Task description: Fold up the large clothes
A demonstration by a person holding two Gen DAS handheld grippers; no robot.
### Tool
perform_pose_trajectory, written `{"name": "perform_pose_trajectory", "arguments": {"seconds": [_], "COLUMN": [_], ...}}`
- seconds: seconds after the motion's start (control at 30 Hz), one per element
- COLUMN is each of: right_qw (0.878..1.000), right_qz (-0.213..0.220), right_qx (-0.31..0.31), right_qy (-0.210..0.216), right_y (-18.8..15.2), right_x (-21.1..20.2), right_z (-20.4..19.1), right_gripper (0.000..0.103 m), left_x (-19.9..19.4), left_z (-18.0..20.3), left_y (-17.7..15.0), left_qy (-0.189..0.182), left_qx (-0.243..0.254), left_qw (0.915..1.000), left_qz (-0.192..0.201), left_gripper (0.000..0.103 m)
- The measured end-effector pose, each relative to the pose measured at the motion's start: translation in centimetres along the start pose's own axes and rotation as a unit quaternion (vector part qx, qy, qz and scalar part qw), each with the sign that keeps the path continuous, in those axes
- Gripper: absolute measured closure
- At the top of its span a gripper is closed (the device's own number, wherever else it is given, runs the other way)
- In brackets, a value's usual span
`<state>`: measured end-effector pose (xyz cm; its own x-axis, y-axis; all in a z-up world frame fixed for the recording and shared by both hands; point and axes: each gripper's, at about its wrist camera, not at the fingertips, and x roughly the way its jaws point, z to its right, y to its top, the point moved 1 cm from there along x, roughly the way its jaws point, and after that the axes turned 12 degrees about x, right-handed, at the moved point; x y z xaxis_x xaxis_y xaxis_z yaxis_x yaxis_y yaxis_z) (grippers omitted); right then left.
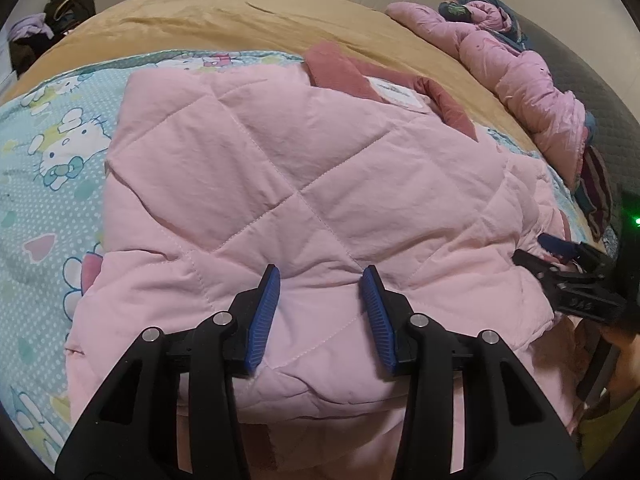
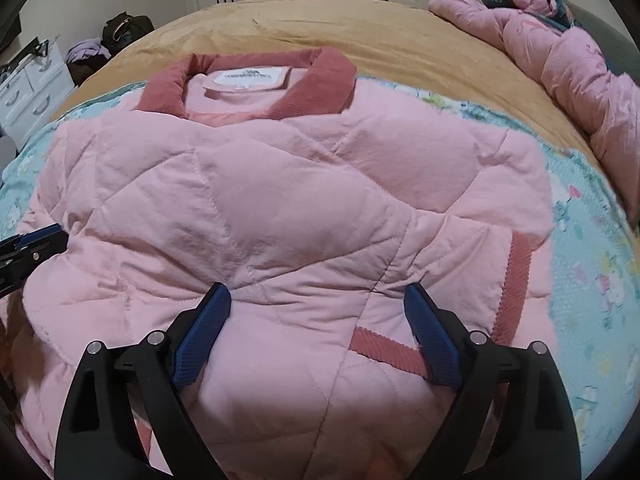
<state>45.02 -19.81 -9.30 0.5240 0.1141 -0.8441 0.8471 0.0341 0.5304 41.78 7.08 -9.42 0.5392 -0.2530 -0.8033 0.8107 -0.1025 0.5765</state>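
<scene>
A pink quilted jacket with a dusty-rose ribbed collar and a white label lies folded on the bed, its sides turned in. My left gripper hovers open over the jacket's near edge, its blue pads spread with only fabric below. My right gripper is open too, over the near hem beside a rose ribbed cuff. In the left wrist view the right gripper shows at the jacket's right edge; in the right wrist view the left gripper shows at its left edge.
A teal cartoon-cat sheet lies under the jacket, over a tan blanket. A bunched pink duvet runs along the right side. White drawers and a dark bag stand at the far left, wardrobes behind.
</scene>
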Motion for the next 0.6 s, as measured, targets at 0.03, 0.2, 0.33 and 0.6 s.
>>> {"name": "perform_pose_trajectory", "arguments": {"seconds": [0.03,0.2,0.33,0.6], "right_qw": [1.0,0.994,0.991,0.998], "right_qz": [0.009,0.078,0.078,0.016], "right_qx": [0.005,0.016,0.019,0.014], "right_qy": [0.0,0.079,0.107,0.052], "right_y": [0.0,-2.6,-5.0,-6.4], "right_x": [-1.4,-9.2,-11.1,-4.7], "right_z": [0.1,0.9,0.8,0.3], "right_gripper": [0.015,0.014,0.014,0.013], "left_x": [-0.7,-4.8,-4.4,-1.3], "left_z": [0.1,2.7,5.4,4.8], "left_y": [0.0,-0.7,-2.2,-2.9], "left_qy": [-0.007,0.02,0.023,0.02], "left_qx": [0.004,0.058,0.087,0.075], "left_qw": [1.0,0.9975,0.9959,0.997], "left_qz": [0.004,0.035,0.01,-0.01], "left_gripper": [0.058,0.026,0.024,0.021]}}
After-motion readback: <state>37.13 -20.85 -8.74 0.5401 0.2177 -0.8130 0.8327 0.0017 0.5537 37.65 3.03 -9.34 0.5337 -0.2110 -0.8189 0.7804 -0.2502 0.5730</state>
